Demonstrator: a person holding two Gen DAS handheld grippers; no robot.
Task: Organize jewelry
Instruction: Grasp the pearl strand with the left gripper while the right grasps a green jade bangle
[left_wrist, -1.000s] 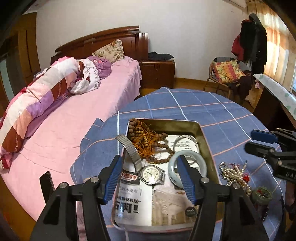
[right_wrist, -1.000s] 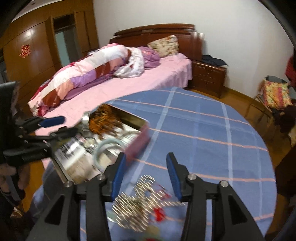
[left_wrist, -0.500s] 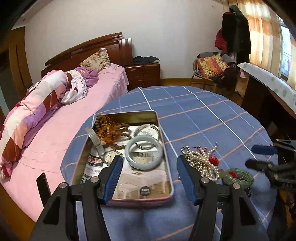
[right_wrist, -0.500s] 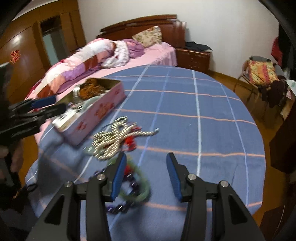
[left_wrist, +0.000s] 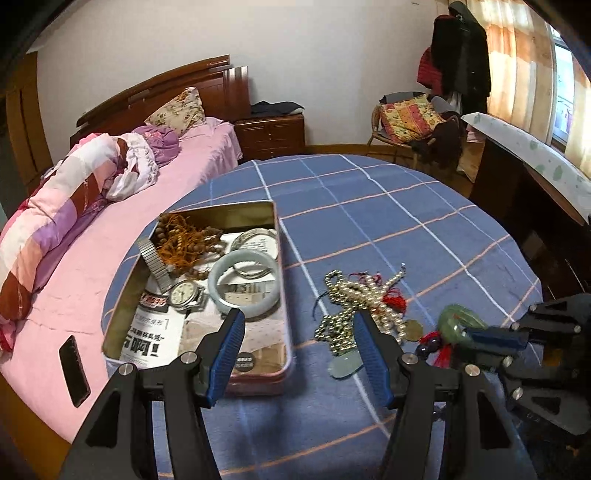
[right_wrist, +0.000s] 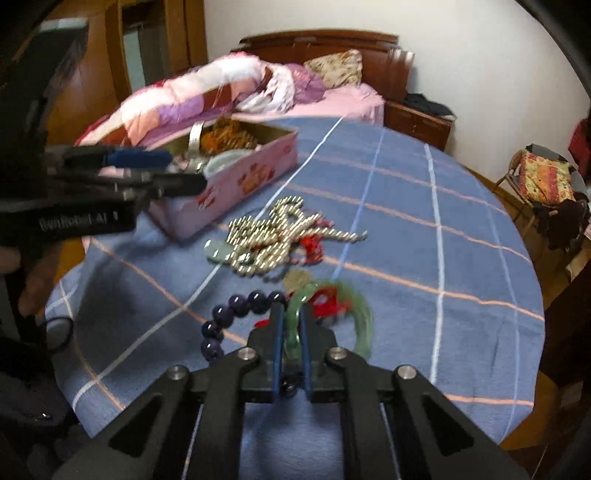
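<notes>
Tin on table, left side, near bed. In tin: watch, bangle, bead strands at far end. Pearl heap on cloth just right of tin. Ring bracelet nearer, right of pearls; round-bead string beside it. Chair far right.

From the left wrist we look forward and down along two fingers, close over the tin at the table's near edge, facing the bed and wall. From the right wrist we look down the same way from the table's other side, close over the beads. Both views share the tin, beads, table, bed, and each other's gripper.
</notes>
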